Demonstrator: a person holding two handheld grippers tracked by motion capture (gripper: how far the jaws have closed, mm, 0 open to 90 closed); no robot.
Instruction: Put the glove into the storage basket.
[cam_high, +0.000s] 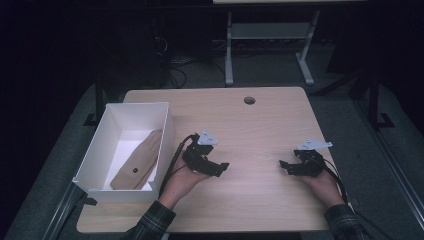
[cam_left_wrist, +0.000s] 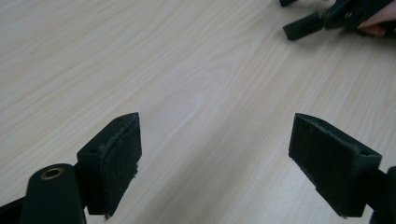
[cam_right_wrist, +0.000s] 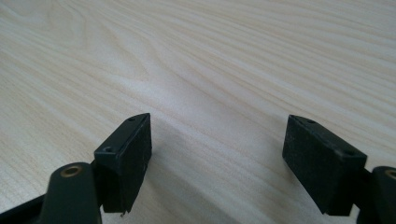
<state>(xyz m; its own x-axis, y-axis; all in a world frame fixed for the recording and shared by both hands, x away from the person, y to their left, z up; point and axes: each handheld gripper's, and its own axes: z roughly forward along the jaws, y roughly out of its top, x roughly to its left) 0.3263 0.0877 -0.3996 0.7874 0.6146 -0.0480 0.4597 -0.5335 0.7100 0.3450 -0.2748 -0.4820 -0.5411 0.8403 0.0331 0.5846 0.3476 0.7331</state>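
Evidently the brown cloth (cam_high: 137, 161) lies lengthwise in the white box (cam_high: 101, 130), just left of the left gripper (cam_high: 216, 166), the nearer one; right gripper (cam_high: 286, 167) sits farther off, both with jaws apart and empty.
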